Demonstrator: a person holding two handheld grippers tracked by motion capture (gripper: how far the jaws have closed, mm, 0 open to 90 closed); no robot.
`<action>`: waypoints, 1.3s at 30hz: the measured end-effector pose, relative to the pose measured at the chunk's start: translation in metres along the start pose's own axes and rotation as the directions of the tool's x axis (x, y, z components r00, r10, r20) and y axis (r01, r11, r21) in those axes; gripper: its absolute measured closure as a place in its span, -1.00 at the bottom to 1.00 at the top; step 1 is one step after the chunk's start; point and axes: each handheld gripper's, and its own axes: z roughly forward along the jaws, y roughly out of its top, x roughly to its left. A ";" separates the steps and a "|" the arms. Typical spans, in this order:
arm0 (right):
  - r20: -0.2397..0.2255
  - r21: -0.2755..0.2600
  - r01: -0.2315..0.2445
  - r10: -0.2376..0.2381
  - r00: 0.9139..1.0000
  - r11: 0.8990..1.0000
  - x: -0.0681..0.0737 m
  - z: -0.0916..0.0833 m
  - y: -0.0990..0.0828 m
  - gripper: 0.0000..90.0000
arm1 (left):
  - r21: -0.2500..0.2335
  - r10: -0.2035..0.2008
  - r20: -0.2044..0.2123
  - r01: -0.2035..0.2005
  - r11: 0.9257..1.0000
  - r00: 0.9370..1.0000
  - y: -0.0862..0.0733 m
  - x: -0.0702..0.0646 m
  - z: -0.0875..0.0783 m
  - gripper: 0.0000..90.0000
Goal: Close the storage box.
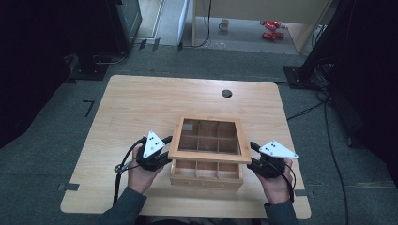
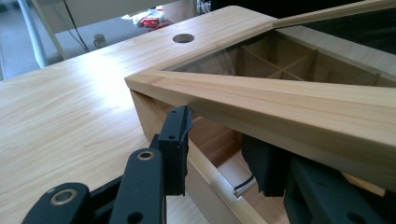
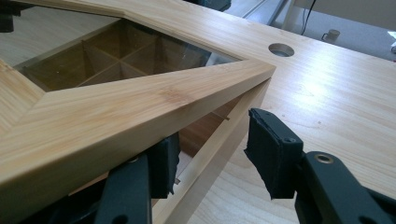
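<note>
A wooden box (image 1: 206,176) with several compartments sits at the near middle of the table. Its glass-paned lid (image 1: 206,157) is tilted up at the front. My left gripper (image 1: 166,157) is at the box's left side. In the left gripper view it (image 2: 215,149) straddles the side wall (image 2: 205,163), one jaw outside and one inside, shut on it, with the lid frame (image 2: 280,107) lying over the jaws. My right gripper (image 1: 253,157) is at the right side. There the wall (image 3: 219,149) runs between its (image 3: 210,149) jaws, and the outer pad (image 3: 271,149) stands clear of it.
The light wooden table (image 1: 136,103) has a round cable hole (image 1: 226,93) behind the box. Dark stands flank the table left and right. A mug (image 1: 224,24) and red items (image 1: 271,29) lie on the floor far behind.
</note>
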 end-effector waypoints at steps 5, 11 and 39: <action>-0.002 0.004 -0.002 0.002 1.000 1.000 0.001 -0.001 -0.003 0.21 | -0.006 0.005 0.005 -0.005 1.000 1.000 -0.004 -0.003 -0.003 0.37; -0.004 0.006 0.004 -0.004 1.000 1.000 0.003 -0.003 -0.008 0.21 | -0.011 0.012 0.007 -0.011 1.000 1.000 -0.007 -0.007 -0.006 0.34; -0.006 0.032 -0.005 0.005 1.000 0.999 0.012 -0.006 -0.028 0.21 | -0.009 -0.014 -0.009 0.014 1.000 1.000 -0.028 -0.014 -0.016 0.21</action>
